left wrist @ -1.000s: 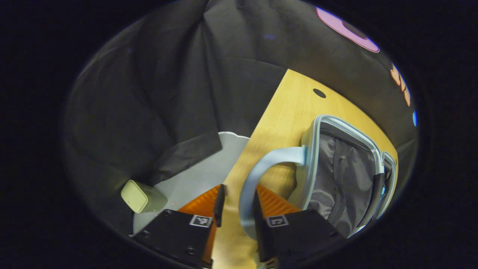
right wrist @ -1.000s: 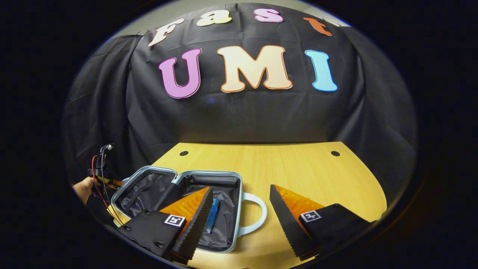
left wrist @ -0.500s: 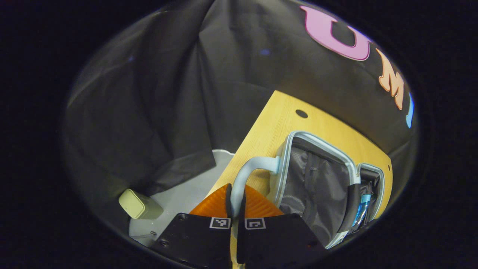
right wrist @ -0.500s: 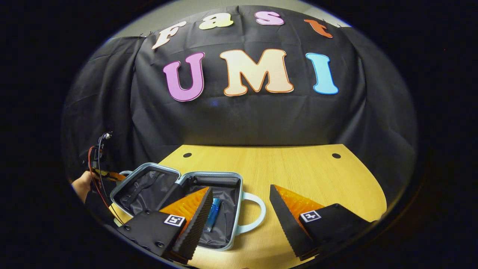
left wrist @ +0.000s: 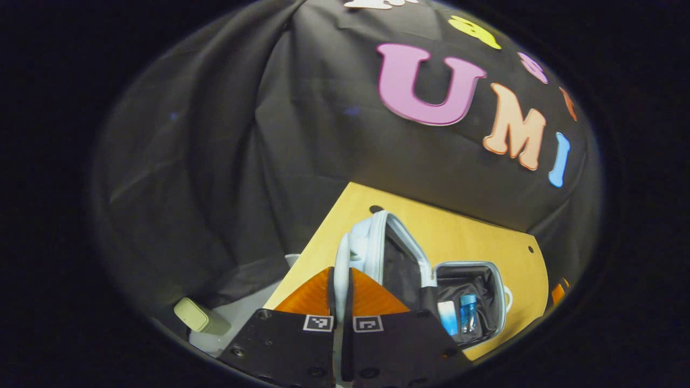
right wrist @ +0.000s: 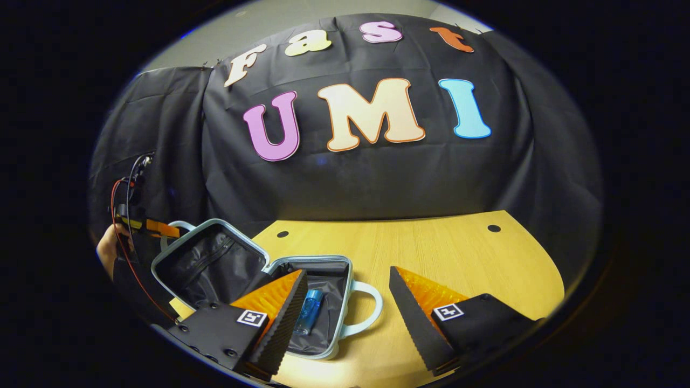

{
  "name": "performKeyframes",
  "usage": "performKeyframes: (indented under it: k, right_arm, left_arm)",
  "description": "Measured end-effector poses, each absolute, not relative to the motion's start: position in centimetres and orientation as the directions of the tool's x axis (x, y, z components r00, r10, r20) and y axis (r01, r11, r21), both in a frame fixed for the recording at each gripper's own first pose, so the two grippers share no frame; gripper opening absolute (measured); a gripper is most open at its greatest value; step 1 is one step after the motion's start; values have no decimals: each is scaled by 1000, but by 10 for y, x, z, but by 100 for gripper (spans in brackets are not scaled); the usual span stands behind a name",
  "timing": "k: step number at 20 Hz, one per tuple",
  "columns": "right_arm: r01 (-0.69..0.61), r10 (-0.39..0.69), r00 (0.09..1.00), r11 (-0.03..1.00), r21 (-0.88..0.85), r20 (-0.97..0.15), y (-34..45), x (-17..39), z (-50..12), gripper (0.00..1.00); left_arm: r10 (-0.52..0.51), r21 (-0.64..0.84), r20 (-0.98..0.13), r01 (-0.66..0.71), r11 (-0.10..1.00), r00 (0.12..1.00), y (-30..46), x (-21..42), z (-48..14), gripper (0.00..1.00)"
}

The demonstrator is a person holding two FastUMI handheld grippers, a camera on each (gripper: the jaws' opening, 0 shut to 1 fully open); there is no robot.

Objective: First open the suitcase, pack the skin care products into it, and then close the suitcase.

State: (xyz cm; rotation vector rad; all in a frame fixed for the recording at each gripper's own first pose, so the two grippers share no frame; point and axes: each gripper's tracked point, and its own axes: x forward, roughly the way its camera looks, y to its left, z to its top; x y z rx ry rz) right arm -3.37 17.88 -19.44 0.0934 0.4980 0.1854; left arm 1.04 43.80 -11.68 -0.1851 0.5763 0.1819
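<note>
Left gripper view first: my left gripper (left wrist: 341, 302) has its orange fingers (left wrist: 310, 295) pressed together on the pale blue lid handle (left wrist: 341, 264), which runs up between them. Just beyond the fingertips the suitcase lid (left wrist: 385, 253) stands tilted up off the counter (left wrist: 458, 231), its dark lining facing right. Right of the fingers lies the open suitcase base (left wrist: 498, 293), and in it I see a white product (left wrist: 447, 318) and a blue bottle (left wrist: 468, 312) side by side. Left of the fingers, off the counter edge, a pale green box (left wrist: 191, 314) sits on a grey surface; I cannot tell what it is.

From the right gripper view, the left gripper (right wrist: 148, 226) and the hand (right wrist: 105, 250) holding it appear far left, at the raised lid's handle. My right gripper (right wrist: 345, 323) is spread wide and holds nothing; its left finger (right wrist: 275, 307) hangs over the base, the blue bottle just beside its tip. The base handle (right wrist: 369, 312) sits between the two fingers, and the right finger (right wrist: 426, 312) is over bare counter.

My judgement: opening is done, packing looks done as no products lie loose on the counter, and closing is in hand. Left to do: swing the lid over and down onto the base, and get my right finger out of the way.
</note>
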Motion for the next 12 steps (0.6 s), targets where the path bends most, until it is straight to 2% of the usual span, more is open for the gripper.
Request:
performKeyframes:
  k: [5, 12]
  right_arm:
    - [-144, 198, 876, 978, 152, -439, 147, -37, -182, 96]
    - [-118, 185, 882, 977, 176, -433, 108, -47, -178, 96]
  left_arm:
    - [81, -88, -516, -147, 985, 853, 382, 12, -78, 0]
    - [-76, -84, -478, 40, 996, 875, 273, 24, -49, 0]
